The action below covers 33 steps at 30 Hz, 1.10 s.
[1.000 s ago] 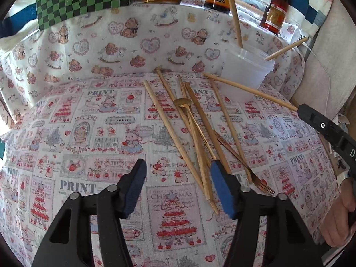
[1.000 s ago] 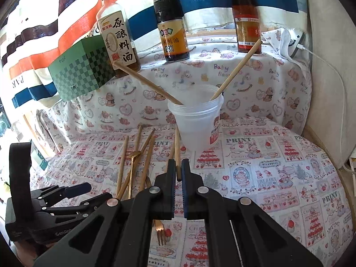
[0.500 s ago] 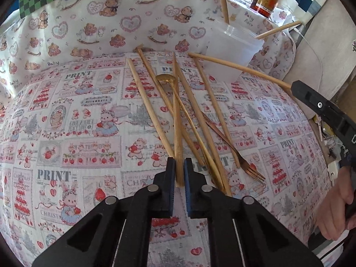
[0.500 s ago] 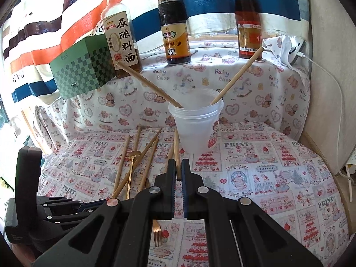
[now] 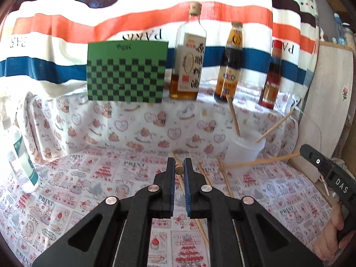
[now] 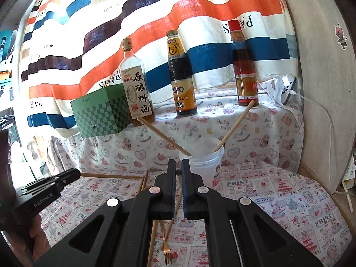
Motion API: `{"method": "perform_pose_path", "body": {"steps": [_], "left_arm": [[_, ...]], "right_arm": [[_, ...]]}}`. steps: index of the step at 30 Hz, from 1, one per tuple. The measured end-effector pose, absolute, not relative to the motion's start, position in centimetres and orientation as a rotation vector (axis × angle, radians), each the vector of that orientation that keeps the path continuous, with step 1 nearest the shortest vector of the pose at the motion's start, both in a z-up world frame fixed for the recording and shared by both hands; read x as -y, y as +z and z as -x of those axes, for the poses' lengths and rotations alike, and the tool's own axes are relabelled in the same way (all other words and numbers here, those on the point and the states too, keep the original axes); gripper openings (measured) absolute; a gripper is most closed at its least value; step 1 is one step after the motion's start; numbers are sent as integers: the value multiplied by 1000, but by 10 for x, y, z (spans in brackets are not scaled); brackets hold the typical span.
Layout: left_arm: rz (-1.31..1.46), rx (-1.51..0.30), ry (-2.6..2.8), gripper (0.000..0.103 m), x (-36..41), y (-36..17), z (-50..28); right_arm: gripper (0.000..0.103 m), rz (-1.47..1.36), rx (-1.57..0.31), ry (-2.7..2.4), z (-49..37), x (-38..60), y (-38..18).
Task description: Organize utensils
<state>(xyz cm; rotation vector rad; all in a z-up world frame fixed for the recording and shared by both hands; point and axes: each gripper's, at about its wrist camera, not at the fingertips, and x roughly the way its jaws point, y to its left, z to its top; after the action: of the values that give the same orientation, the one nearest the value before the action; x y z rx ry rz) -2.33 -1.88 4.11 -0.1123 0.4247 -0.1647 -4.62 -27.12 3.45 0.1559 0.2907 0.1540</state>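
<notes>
Up comes the left claw (image 5: 178, 173), now pinching a chopstick (image 5: 178, 170); right claw (image 6: 177, 172) pinches another (image 5: 258, 162), both bound for the cup (image 6: 205, 165).

A green checkered box (image 6: 100, 113) stands beside three sauce bottles (image 6: 182, 75).

Left hand-held gripper (image 5: 178, 170) clamps a chopstick (image 5: 178, 170) end-on

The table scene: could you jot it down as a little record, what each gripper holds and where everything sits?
left gripper: shut on a chopstick
right gripper: shut on a chopstick
plastic cup: upright, two chopsticks leaning inside
loose chopsticks: lying on the patterned cloth
fork: on the cloth
back ledge: three bottles, green checkered box
</notes>
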Motion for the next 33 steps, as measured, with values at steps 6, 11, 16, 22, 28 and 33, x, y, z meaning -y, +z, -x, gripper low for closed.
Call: {"method": "perform_pose_path", "body": {"steps": [6, 11, 16, 22, 28, 33], "left_arm": [[193, -361, -191, 7, -1, 54, 31], [203, -375, -182, 7, -2, 53, 33], [183, -364, -183, 7, 2, 54, 36], [171, -394, -163, 7, 12, 74, 27], [156, -402, -130, 6, 21, 116, 0], [176, -437, -178, 6, 30, 144, -23]], "right_arm": [[5, -181, -285, 175, 48, 275, 36], [5, -190, -284, 176, 47, 276, 35], [5, -193, -284, 180, 47, 277, 37], [5, -191, -309, 171, 45, 275, 66], [5, -127, -285, 156, 26, 271, 115], [5, -179, -310, 196, -6, 281, 144]]}}
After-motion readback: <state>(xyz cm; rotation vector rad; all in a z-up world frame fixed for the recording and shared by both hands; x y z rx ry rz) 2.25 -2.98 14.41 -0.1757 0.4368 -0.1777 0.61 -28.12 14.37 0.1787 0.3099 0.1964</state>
